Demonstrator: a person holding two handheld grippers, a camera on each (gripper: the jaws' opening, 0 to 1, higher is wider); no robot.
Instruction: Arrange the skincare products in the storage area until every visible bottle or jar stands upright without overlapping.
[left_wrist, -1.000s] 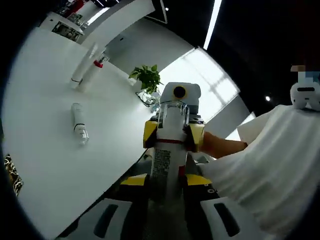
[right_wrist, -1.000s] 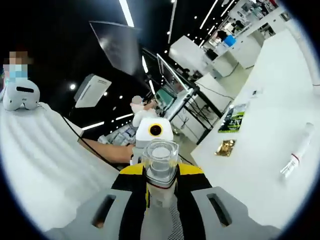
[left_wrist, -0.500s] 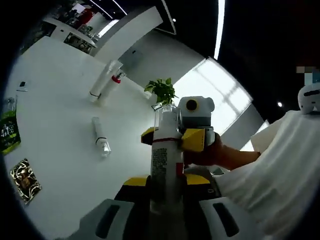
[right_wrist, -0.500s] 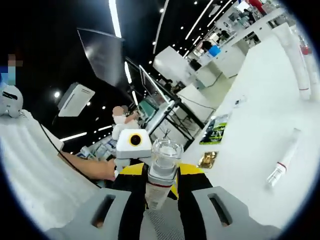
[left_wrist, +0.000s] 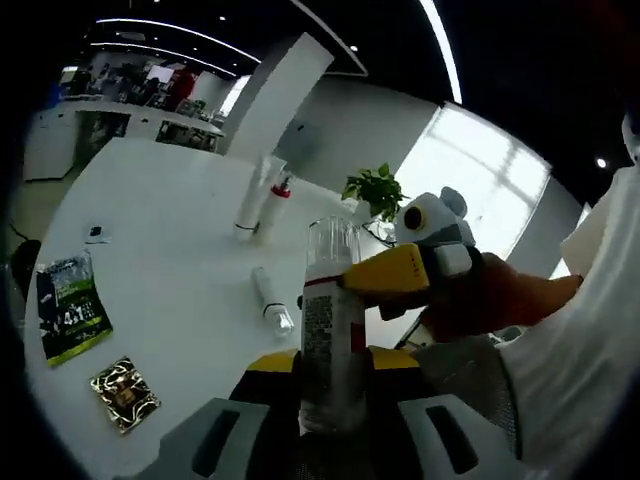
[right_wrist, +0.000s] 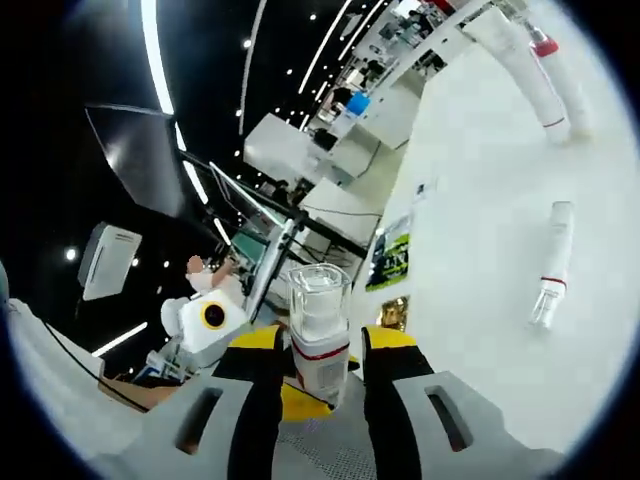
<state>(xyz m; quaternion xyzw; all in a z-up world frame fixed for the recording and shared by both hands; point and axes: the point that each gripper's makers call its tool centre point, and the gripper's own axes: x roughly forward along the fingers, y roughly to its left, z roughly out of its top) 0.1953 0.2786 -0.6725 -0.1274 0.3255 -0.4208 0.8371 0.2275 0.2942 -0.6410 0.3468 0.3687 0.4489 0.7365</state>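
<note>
White with a clear cap, a red band under the cap and a block of small print down its side, the bottle is standing between the yellow-tipped jaws of the left gripper, which are closing on its lower body. In the right gripper view the same bottle is sitting cap-forward between the right gripper jaws; whether those jaws are pressing it or standing a little apart from it I cannot tell. In the left gripper view the right gripper is reaching in from 3 o'clock, touching the bottle near the red band, with a hand behind it.

On the white worktop, a slim tube with a clear cap is lying on its side at 10 o'clock of the bottle. Two taller tubes are standing close together farther off at 11 o'clock, one with a red collar. In the right gripper view the lying tube is at 3 o'clock and the pair at 1 o'clock.

A green packet and a gold sachet are lying near the worktop's edge at 8 o'clock. Between them and the tubes the worktop is lying bare. A potted plant is standing at the far edge.
</note>
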